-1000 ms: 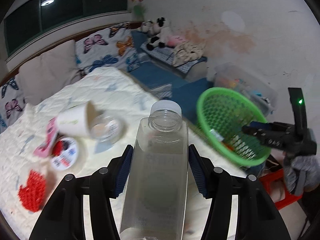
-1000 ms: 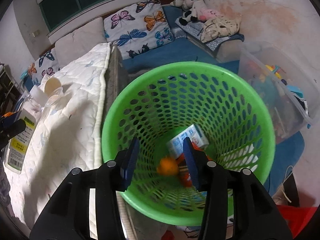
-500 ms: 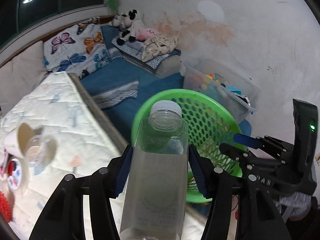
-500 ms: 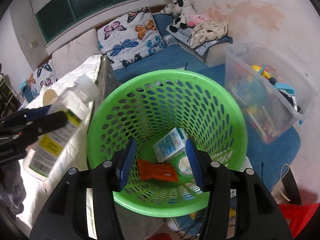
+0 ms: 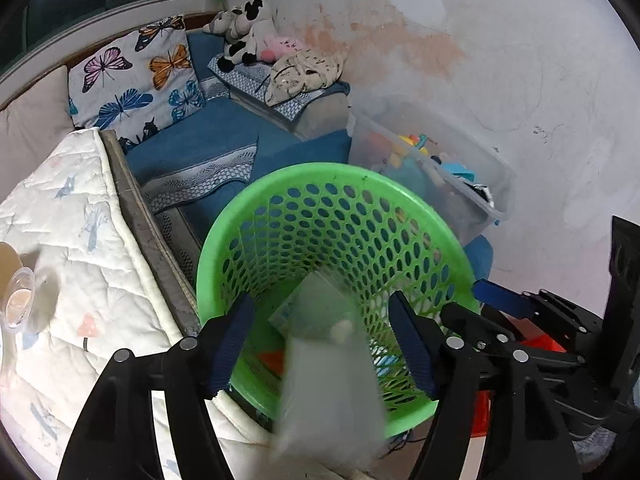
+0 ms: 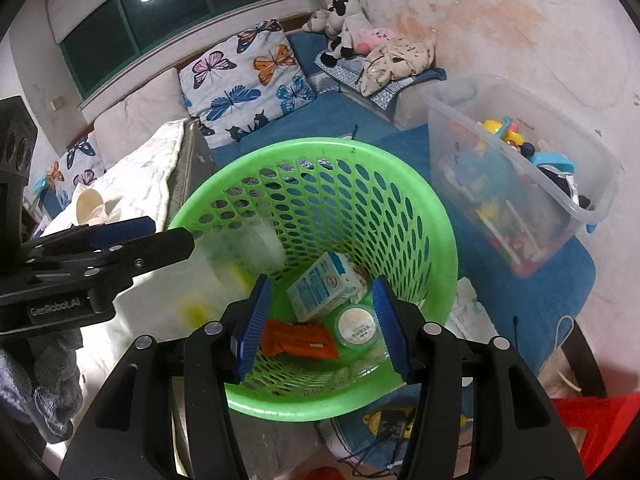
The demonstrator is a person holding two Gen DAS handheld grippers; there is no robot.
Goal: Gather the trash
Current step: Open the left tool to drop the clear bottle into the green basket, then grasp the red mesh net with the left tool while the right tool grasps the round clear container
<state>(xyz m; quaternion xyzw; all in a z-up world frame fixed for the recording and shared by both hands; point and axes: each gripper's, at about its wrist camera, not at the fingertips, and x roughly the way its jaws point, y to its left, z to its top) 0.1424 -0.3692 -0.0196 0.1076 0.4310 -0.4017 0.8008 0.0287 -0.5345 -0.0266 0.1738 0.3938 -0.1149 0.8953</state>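
A green perforated basket stands beside the bed. My left gripper is open above its near rim. A clear plastic bottle is blurred between the spread fingers, falling free into the basket; it also shows in the right wrist view. My right gripper is open and empty over the basket. Inside lie a white and blue carton, an orange wrapper and a round lid.
The quilted white mattress holds a paper cup and a clear cup. A clear toy bin stands right of the basket. Butterfly pillows and plush toys lie behind. A red stool is at lower right.
My left gripper carried the bottle from over the bed to over the basket, then opened. The bottle now drops free. My right gripper stayed open over the basket.
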